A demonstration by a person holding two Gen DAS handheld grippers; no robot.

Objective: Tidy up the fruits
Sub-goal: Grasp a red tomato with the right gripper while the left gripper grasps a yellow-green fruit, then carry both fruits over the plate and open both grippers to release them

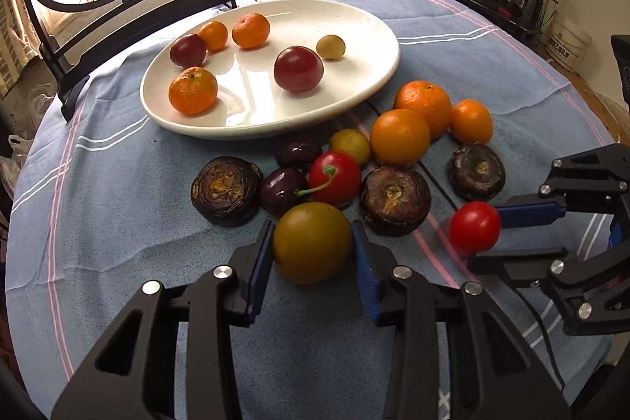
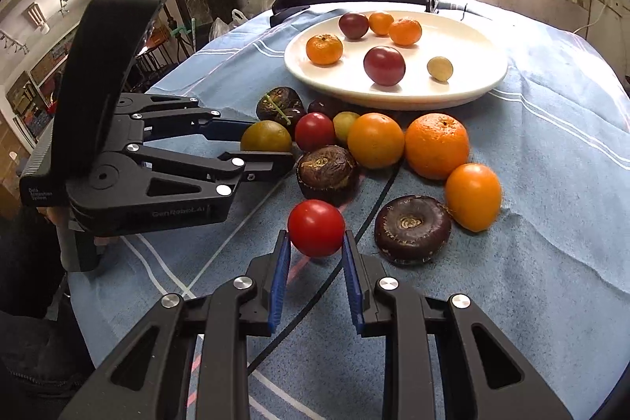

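1. The left tool has its blue pads against both sides of a round olive-green plum, which sits on the blue striped cloth covering the bench, at the near edge of the loose fruit pile.
2. The right tool is clamped on a small glossy red tomato, just in front of a dark brown water chestnut; whether the tomato touches the cloth I cannot tell.
3. Seen from the right wrist, the left tool stands to the left, well apart from the right one; its black fingers reach the plum from the side.
4. The loose pile between the tools and the plate holds orange mandarins, dark cherries, and a red cherry tomato with a green stem.
5. The oval white ceramic plate lies at the far side of the pile; it carries three small oranges, two dark red plums and one pale yellow-green fruit.
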